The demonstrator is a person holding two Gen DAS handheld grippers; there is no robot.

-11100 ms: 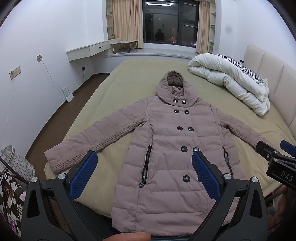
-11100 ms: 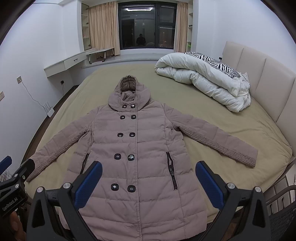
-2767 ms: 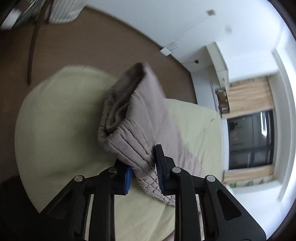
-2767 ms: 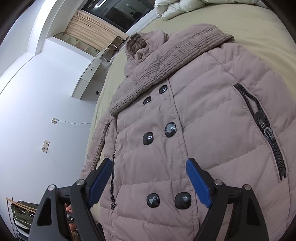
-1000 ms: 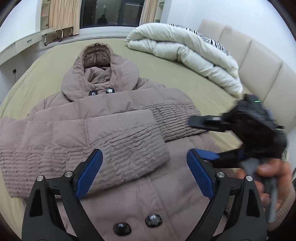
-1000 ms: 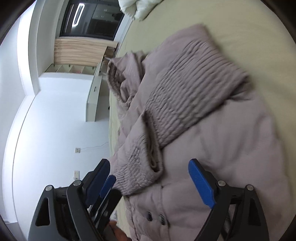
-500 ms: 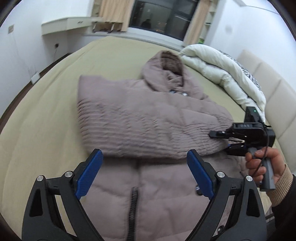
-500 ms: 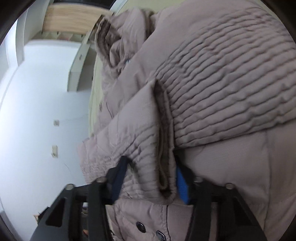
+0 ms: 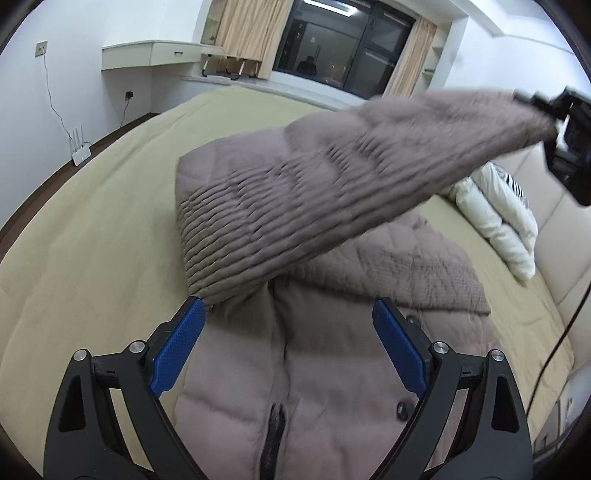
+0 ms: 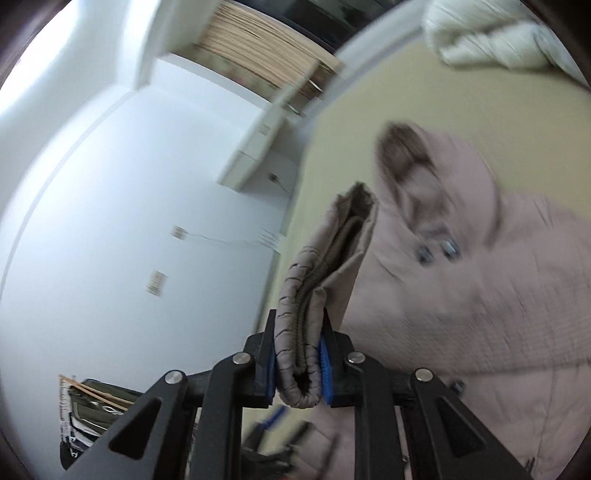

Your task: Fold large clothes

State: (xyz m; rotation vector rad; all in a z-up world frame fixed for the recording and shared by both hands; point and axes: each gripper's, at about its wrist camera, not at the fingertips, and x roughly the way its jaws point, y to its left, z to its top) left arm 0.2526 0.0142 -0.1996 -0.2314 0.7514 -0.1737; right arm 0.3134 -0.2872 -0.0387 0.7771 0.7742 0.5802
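My right gripper point(image 10: 298, 363), jaws just closed, pinches the coat's sleeve cuff point(image 10: 325, 280), lifting it above the coat point(image 9: 332, 369) on the bed point(image 9: 92, 206). My left gripper point(image 9: 288, 354) hangs spread over its front. Puffy, soft, light: hems grip best.

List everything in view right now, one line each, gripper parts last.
coat: 1, taupe, spread on the bed
sleeve: 1, taupe quilted, lifted above the coat; cuff clamped in the right gripper
bed: 1, olive-beige cover, under the coat
duvet: 1, white, with zebra-print fabric, near the headboard
headboard: 1, cream, at the right
desk: 1, white, wall-mounted
curtains: 2, tan, flanking a dark window
router: 1, white, on the floor
left gripper: blue pads, jaws open over the coat
right gripper: blue pads, jaws closed on the cuff
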